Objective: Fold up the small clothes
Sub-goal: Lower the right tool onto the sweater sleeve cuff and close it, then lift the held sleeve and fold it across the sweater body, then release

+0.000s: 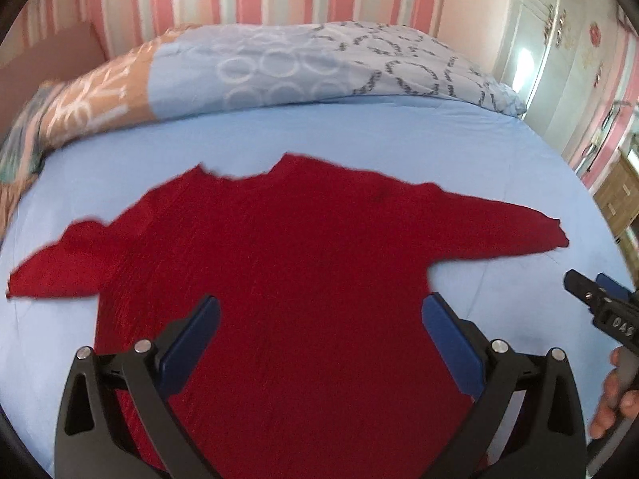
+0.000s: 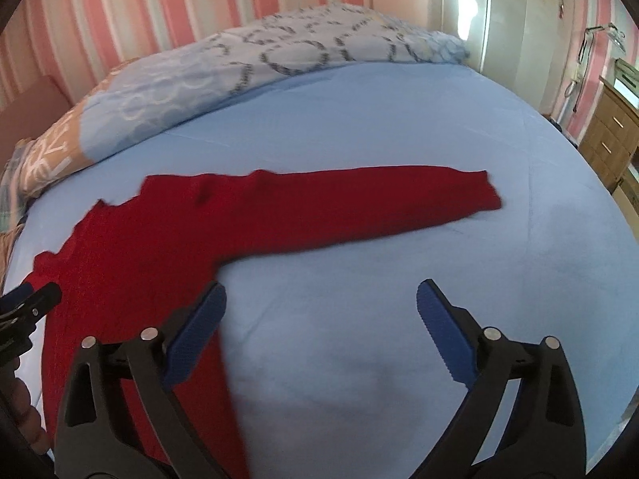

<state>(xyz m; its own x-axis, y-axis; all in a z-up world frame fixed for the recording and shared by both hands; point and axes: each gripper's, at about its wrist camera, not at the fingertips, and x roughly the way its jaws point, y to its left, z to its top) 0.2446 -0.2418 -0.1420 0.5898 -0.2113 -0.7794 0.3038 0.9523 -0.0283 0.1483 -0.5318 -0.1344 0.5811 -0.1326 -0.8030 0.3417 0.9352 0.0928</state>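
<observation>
Blue-padded fingers (image 1: 191, 343) of the left gripper (image 1: 319, 319) are standing wide apart at the bottom of the left wrist view, holding nothing and hovering over the body of the red sweater (image 1: 279, 247), which is lying flat with both sleeves spread across the centre of the light-blue bed (image 1: 359, 135). Right gripper (image 2: 321, 307) is likewise gaping wide and empty at the bottom of its view, hanging over bare sheet beside the sweater's side edge, while a patterned duvet (image 2: 223, 68) is lying bunched along the upper left.
</observation>
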